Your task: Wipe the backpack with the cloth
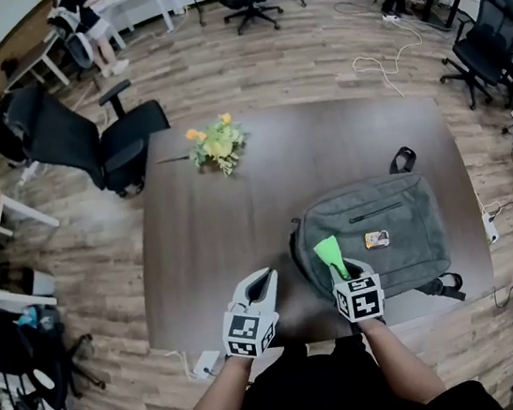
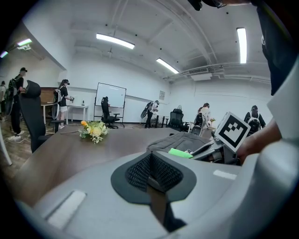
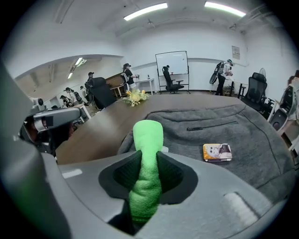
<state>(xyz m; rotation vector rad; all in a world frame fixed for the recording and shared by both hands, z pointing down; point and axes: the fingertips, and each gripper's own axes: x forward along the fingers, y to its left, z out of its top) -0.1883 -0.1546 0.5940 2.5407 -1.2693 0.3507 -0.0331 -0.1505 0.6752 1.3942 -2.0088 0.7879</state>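
Head view looks down on a dark table. A grey backpack lies flat on its right side, near the person. The right gripper is squeezed tight on a bright green cloth. The cloth is rolled up and pokes out past the jaws, so its soft end can rub the bag and the hard jaws need not touch it. The cloth tip sits over the near left corner of the backpack, but I can't tell if it touches the bag.

The left gripper is just left of the bag, over bare table. Its jaws are pressed together with nothing between them. I think it is there to hold the bag down if it slides.

A little picture card sits on the front of the bag, just right of the cloth. Wiping might push it, so that needs care. Yellow flowers lie far back on the table, well out of the way. The bag lies front up, which gives a wide, easy face to wipe. I guess the wiping is only starting.
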